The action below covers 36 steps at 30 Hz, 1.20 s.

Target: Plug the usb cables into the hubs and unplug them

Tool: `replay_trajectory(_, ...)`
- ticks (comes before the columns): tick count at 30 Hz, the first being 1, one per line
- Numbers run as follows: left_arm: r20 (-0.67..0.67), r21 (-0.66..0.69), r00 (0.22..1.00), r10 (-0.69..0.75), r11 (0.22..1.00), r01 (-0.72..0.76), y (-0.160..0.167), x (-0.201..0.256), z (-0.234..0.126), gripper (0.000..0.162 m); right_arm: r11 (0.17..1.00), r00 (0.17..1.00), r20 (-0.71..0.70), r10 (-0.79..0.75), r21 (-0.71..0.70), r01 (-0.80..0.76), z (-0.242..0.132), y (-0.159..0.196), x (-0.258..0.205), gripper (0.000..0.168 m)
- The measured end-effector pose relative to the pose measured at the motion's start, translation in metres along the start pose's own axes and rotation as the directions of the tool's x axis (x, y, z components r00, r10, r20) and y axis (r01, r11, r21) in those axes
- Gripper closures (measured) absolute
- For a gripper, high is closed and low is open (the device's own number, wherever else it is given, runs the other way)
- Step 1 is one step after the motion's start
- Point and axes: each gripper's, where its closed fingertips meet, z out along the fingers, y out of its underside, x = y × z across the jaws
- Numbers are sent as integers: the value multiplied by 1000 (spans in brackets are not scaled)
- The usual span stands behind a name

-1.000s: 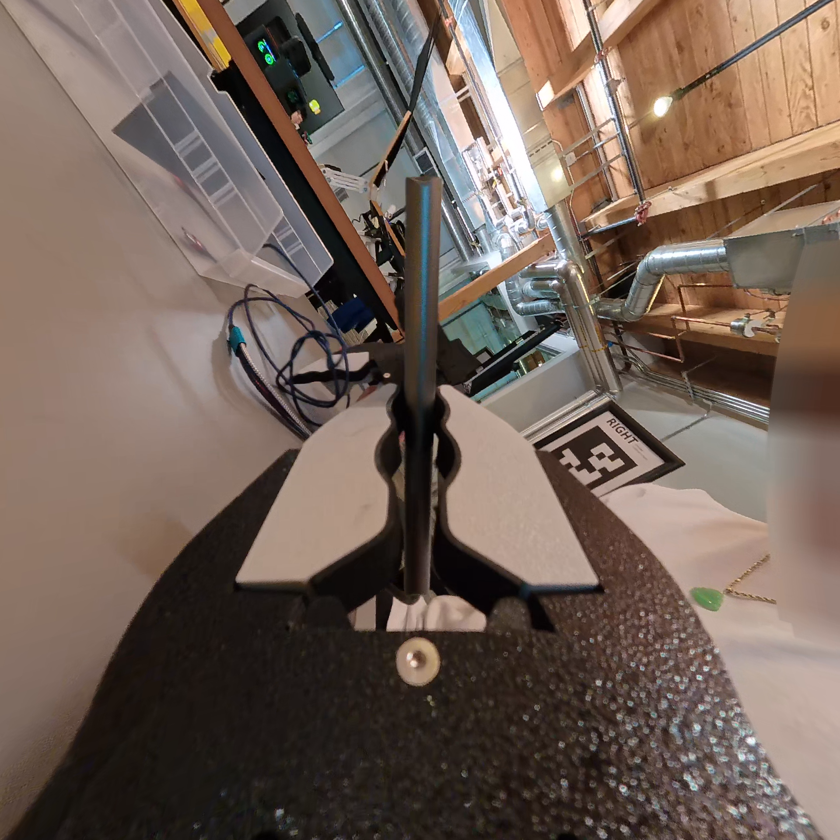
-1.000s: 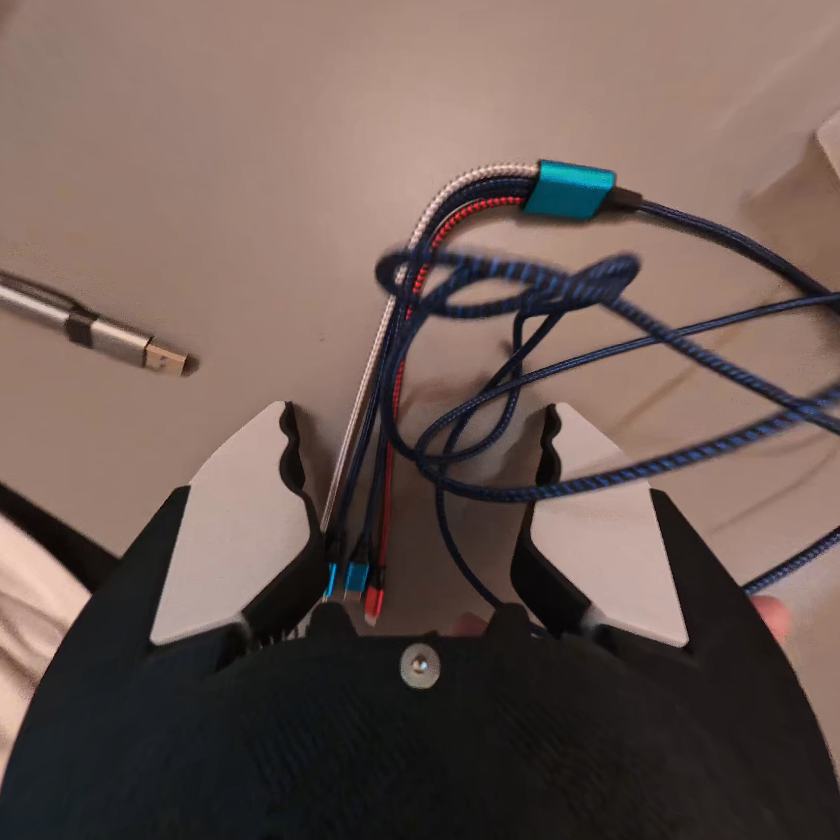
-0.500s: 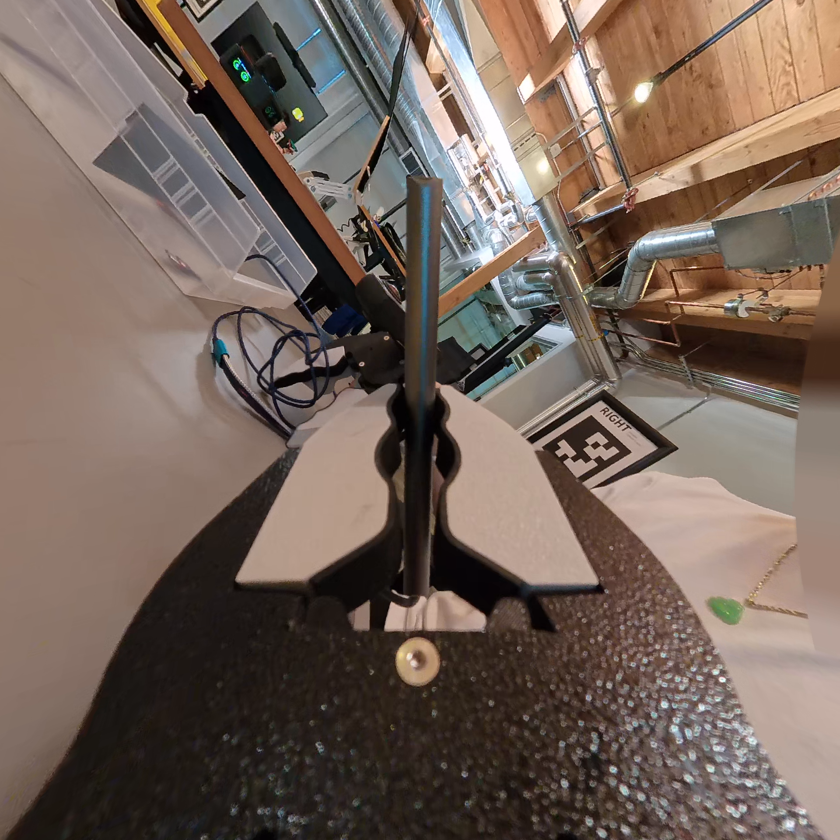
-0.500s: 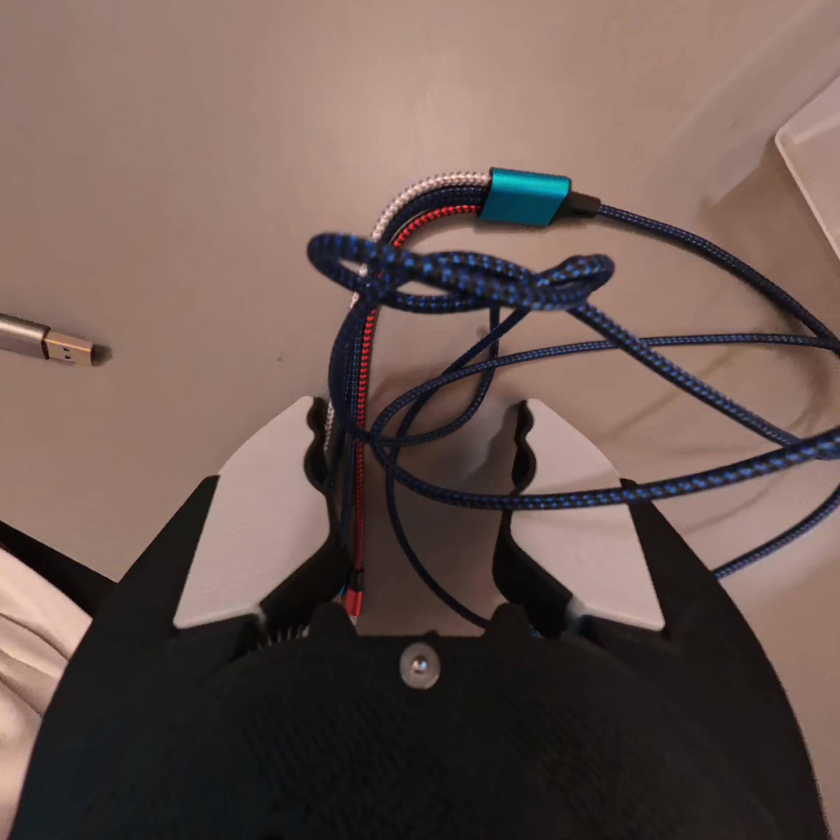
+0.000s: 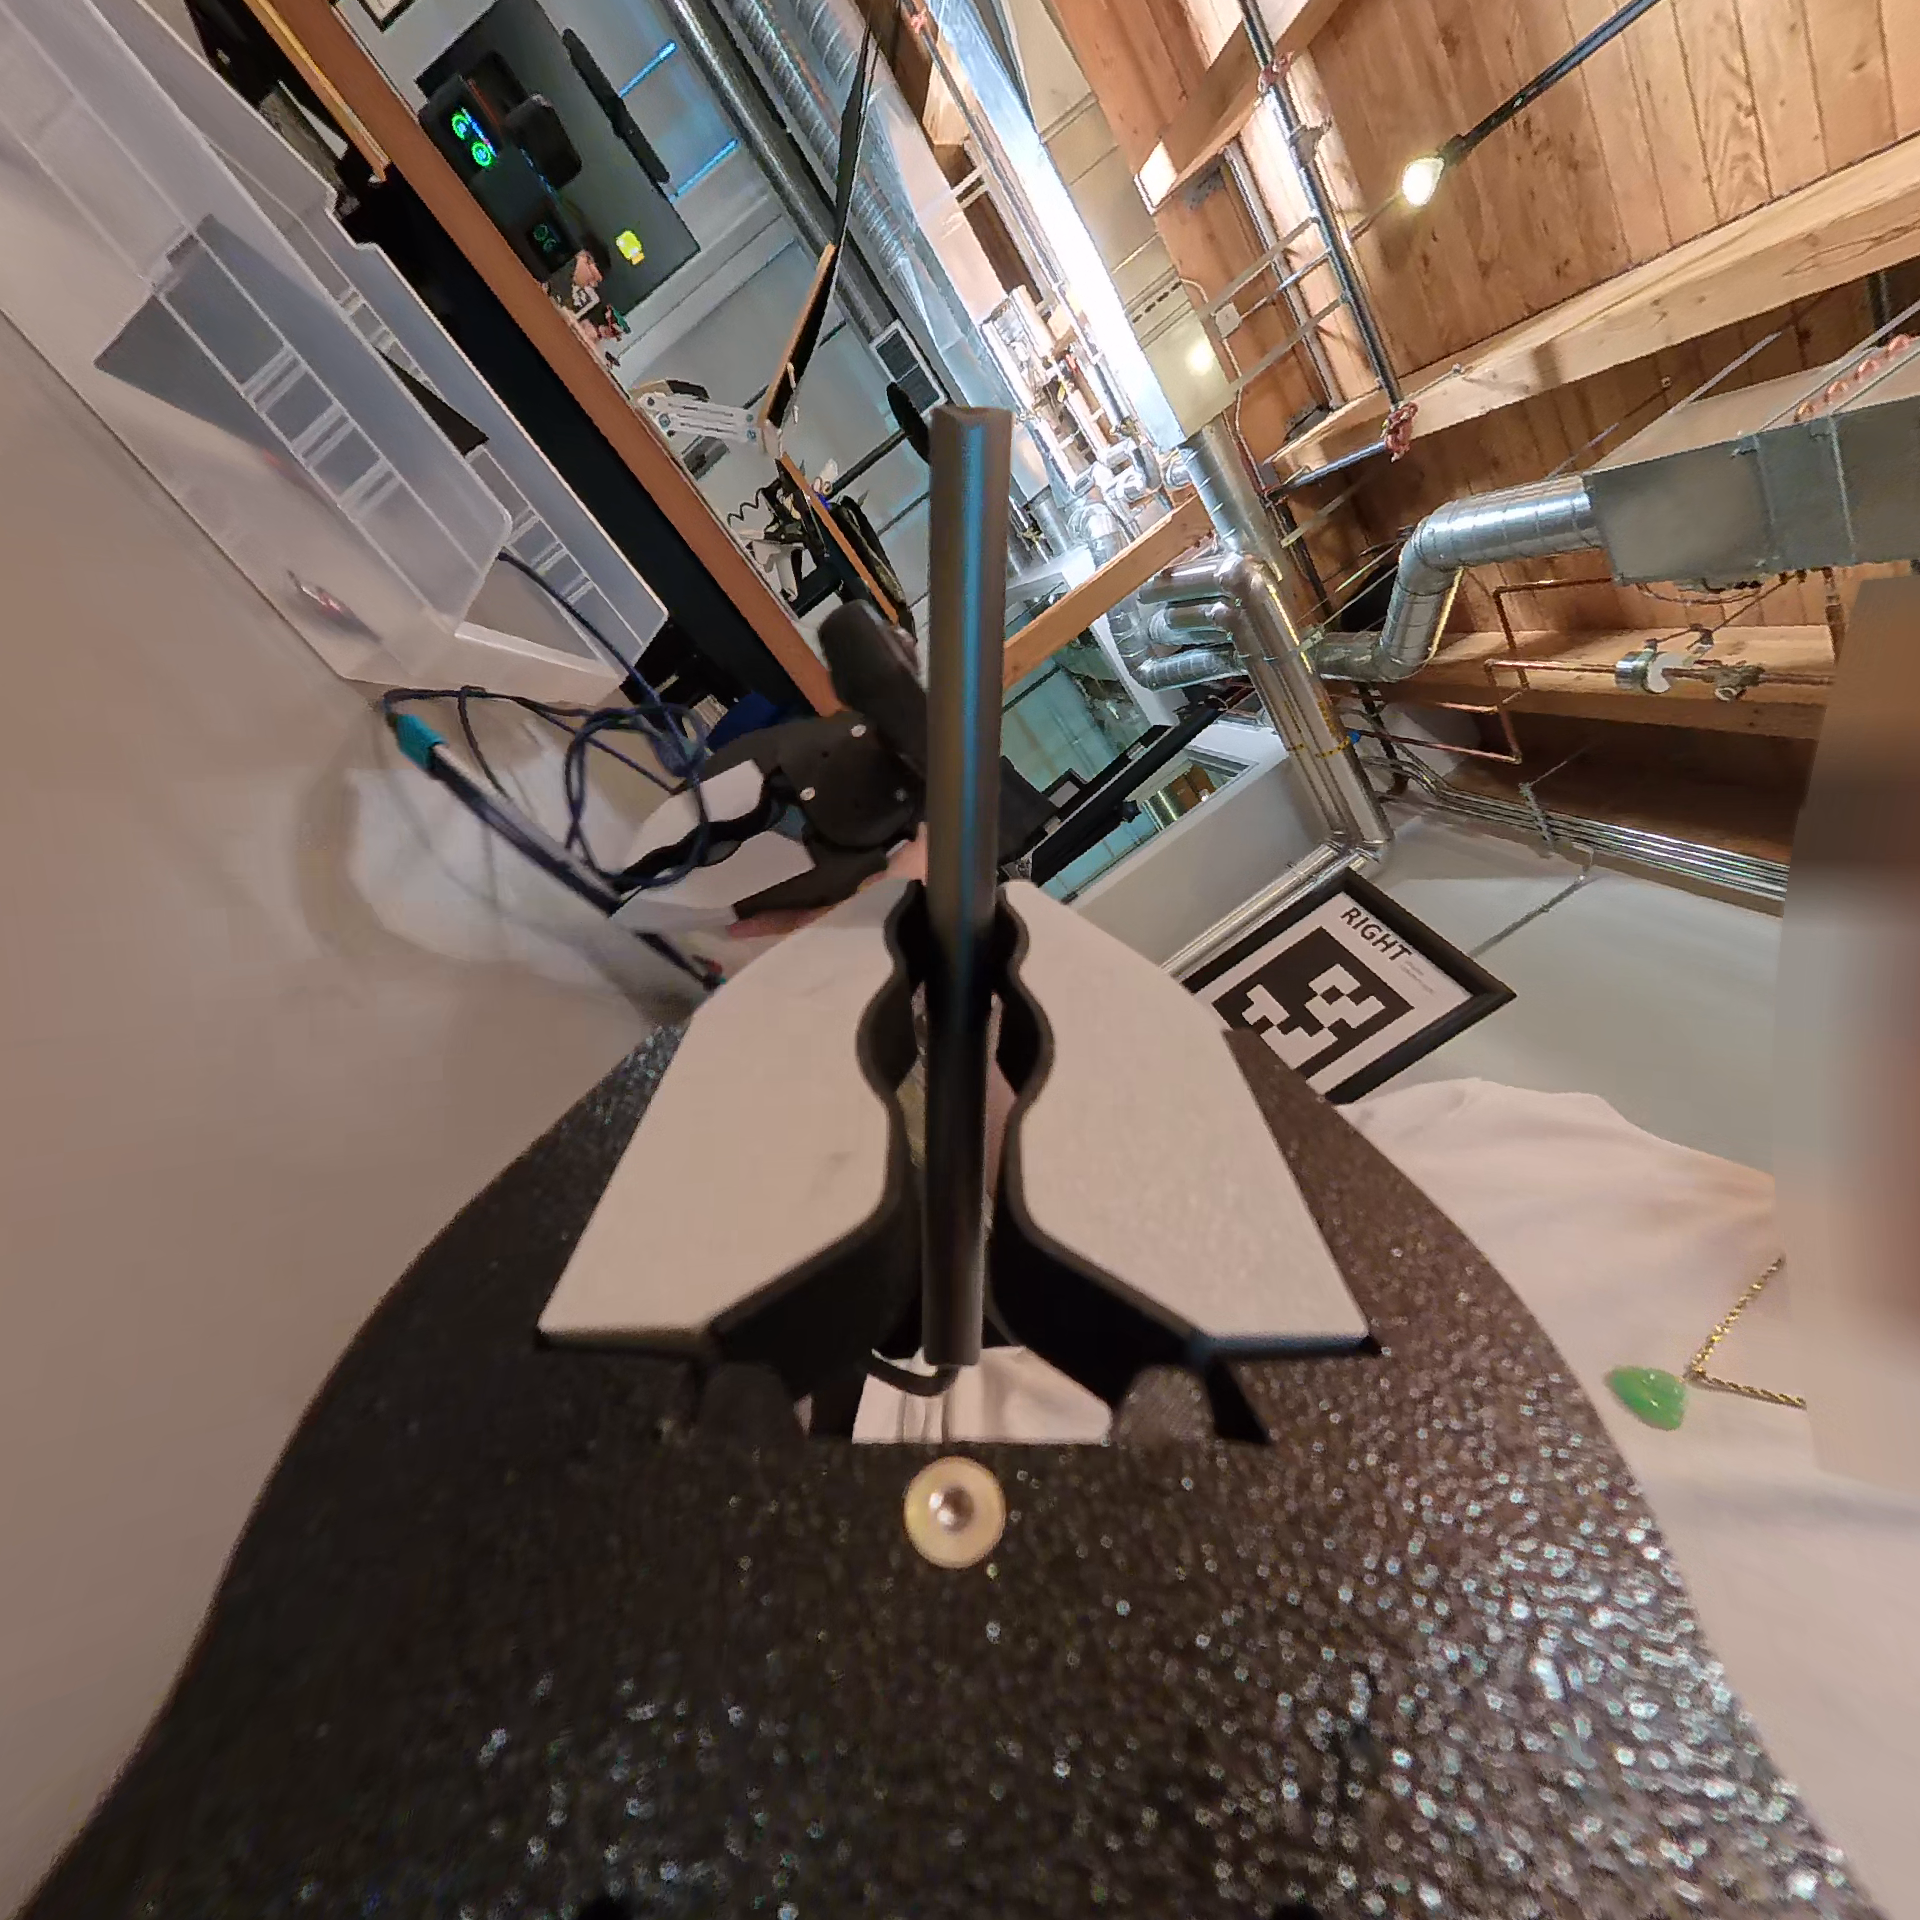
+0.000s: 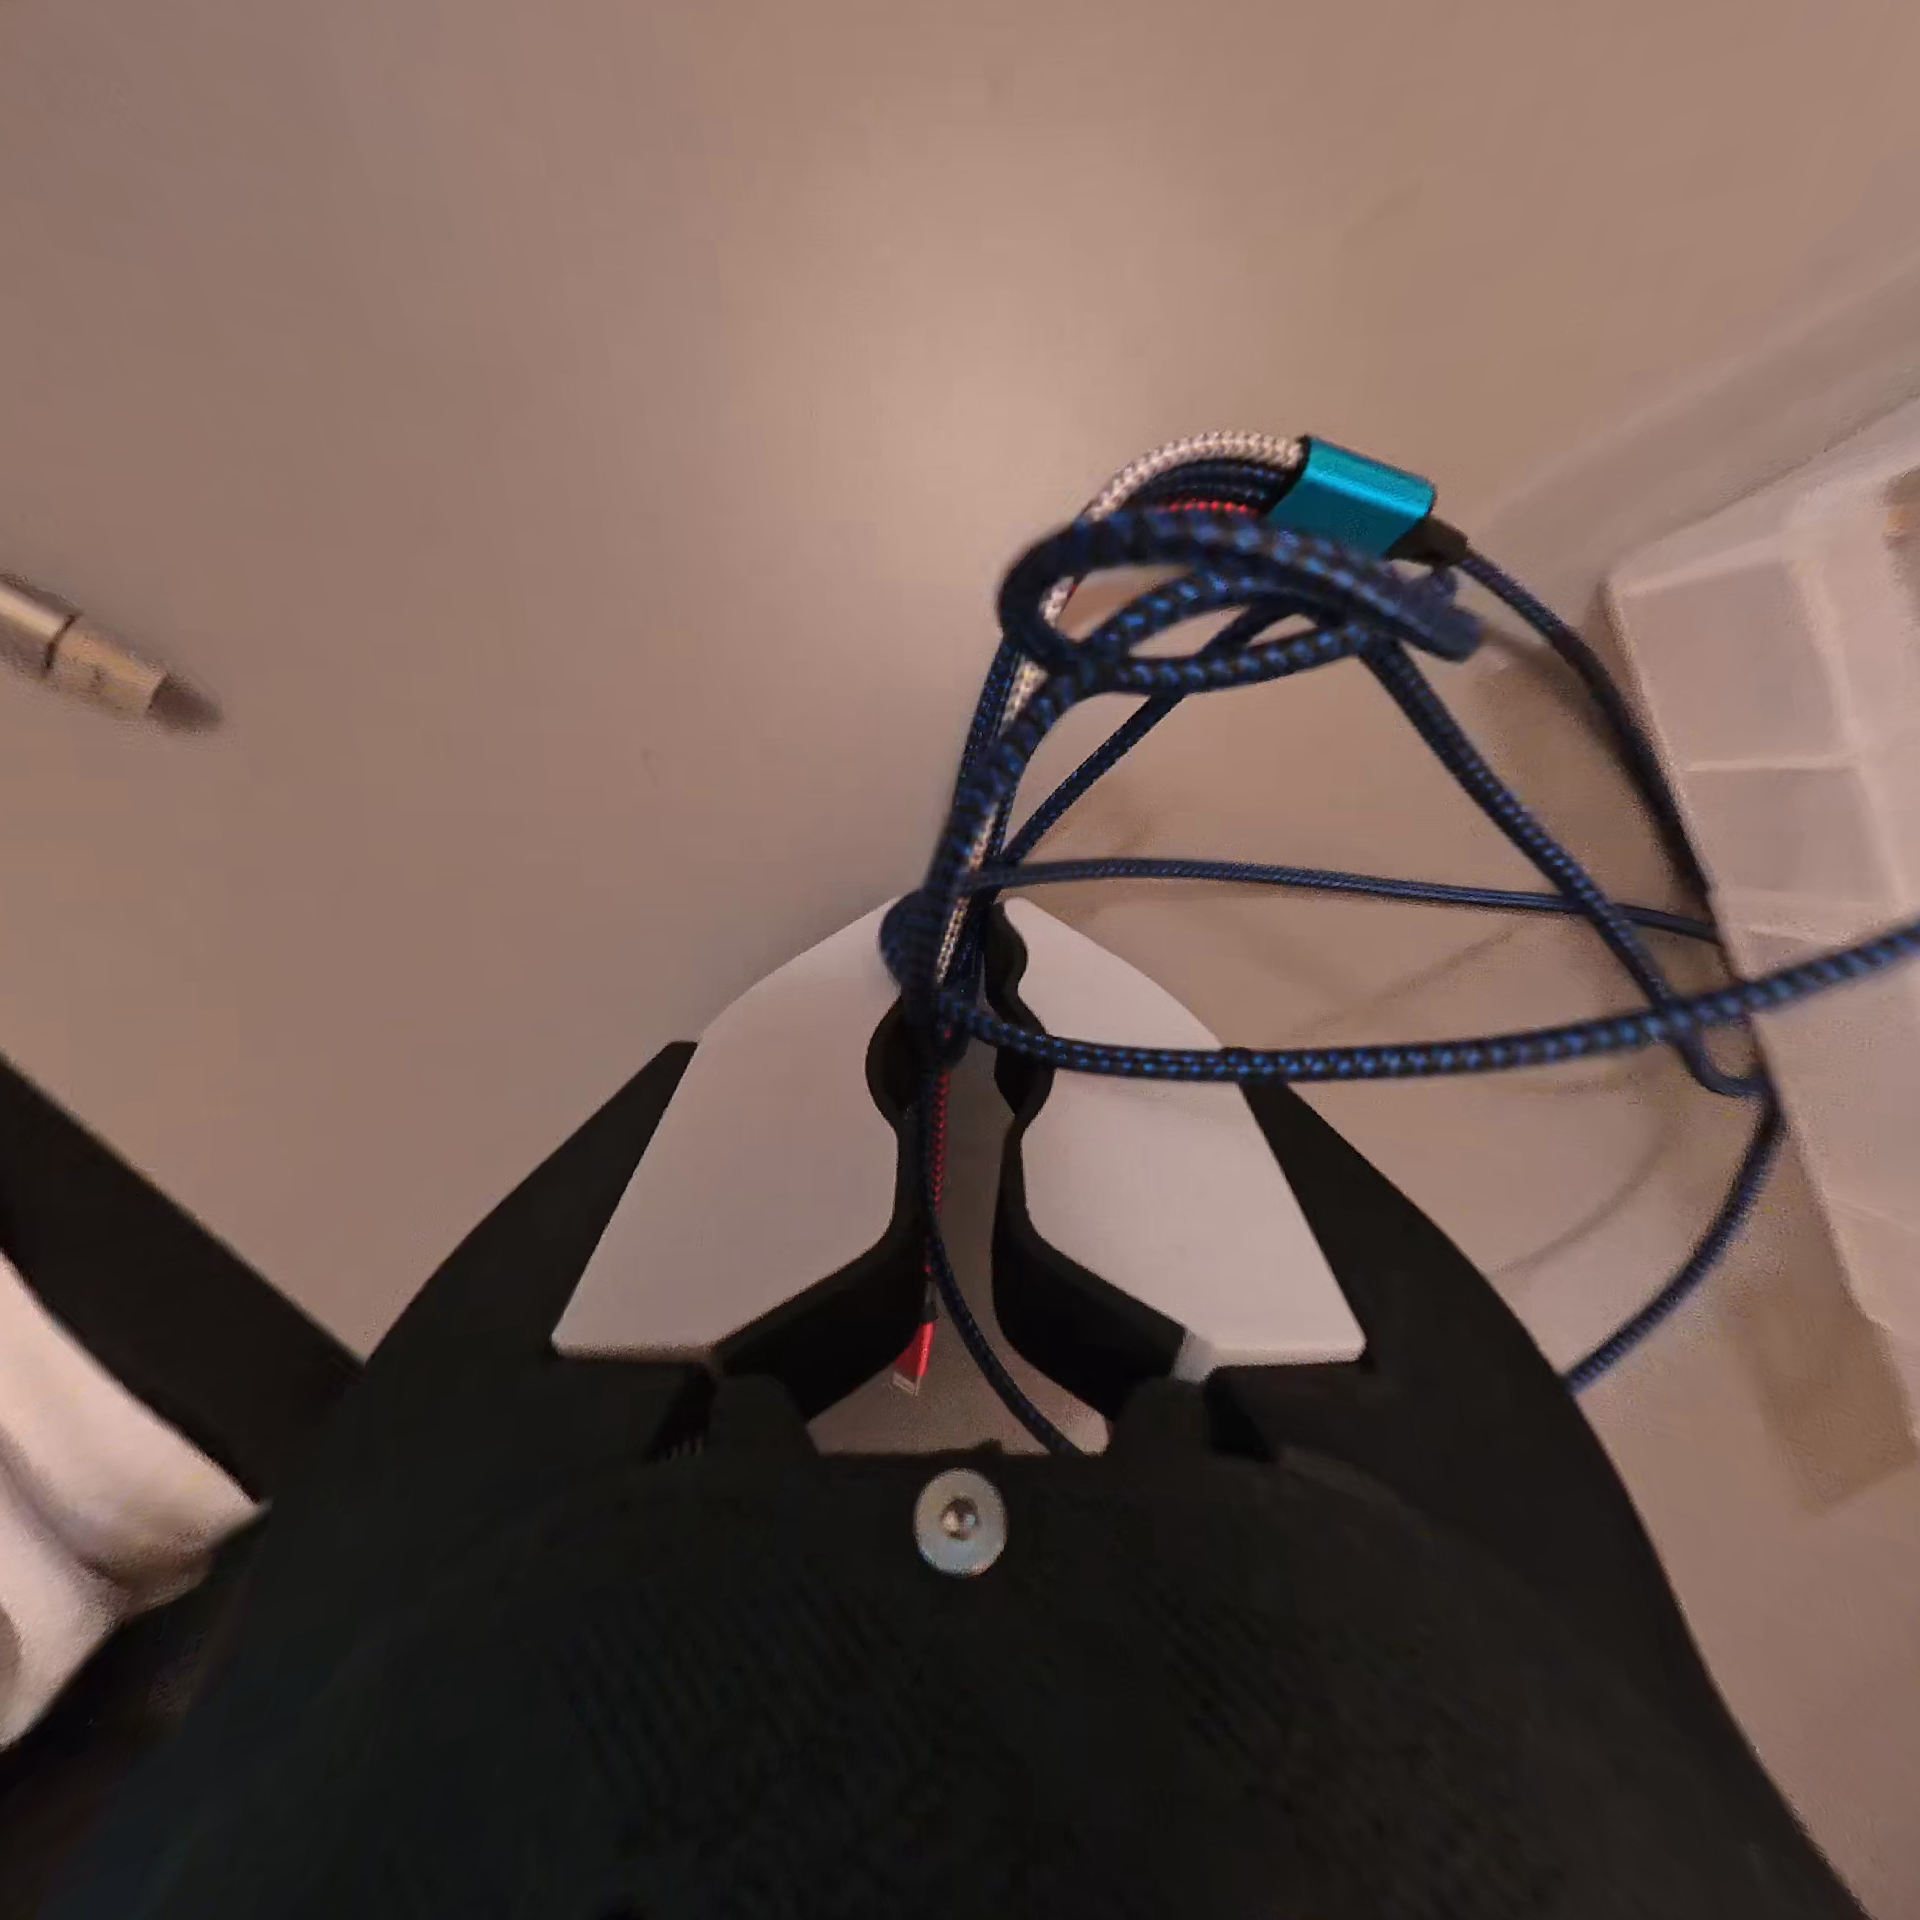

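Note:
My left gripper point(image 5: 956, 914) is shut on a thin dark hub point(image 5: 961, 675), seen edge-on and standing straight out between the pads. My right gripper point(image 6: 951, 935) is shut on a bundle of blue, red and white braided USB cables point(image 6: 997, 748). The bundle runs up to a teal sleeve point(image 6: 1351, 499), and loops hang to the right. A red connector tip point(image 6: 914, 1351) lies between the finger bases. The left wrist view shows the right gripper point(image 5: 821, 800) farther off with the cables point(image 5: 582, 769) in its pads and the teal sleeve point(image 5: 419, 740) on the table.
A silver USB plug point(image 6: 94, 665) lies on the beige table at the left. A clear plastic box point(image 6: 1766, 727) stands at the right; it also shows in the left wrist view point(image 5: 260, 343). A black-and-white marker card point(image 5: 1340, 997) and a person's white clothing point(image 5: 1507, 1247) are close by. The tips of one gripper are about 25 cm away from the tips of the other.
My right gripper's pads have come together from wide open onto the cable bundle, and the bundle has drawn up and to the right. My left gripper keeps its hold on the hub.

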Motion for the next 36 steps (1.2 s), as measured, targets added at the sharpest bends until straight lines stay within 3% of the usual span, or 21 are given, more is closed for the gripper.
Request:
replay_trajectory(8,-2,17,1000,9,1000,-9,-6,3,-6,153,984,983,-69,-170,44,173,-118,-16,80,162)
replay_trajectory(12,-1,18,1000,6,1000,-6,-6,2,-7,153,972,969,-78,-233,-5,233,-149,-23,130,162)
replay_trajectory(16,8,30,1000,2,1000,-2,-8,-1,-11,153,935,928,-113,-355,-60,351,-155,-29,173,163)
replay_trajectory(22,16,41,1000,-24,999,23,-8,-10,-16,153,902,887,-202,-416,-212,375,-145,-31,224,162)
replay_trajectory(29,9,48,999,-53,997,52,-8,-18,-17,153,874,844,-228,-486,-134,467,-189,-75,225,162)
replay_trajectory(36,-4,26,996,-86,996,86,0,-24,-10,153,875,862,-149,-484,-114,471,-158,-74,226,162)
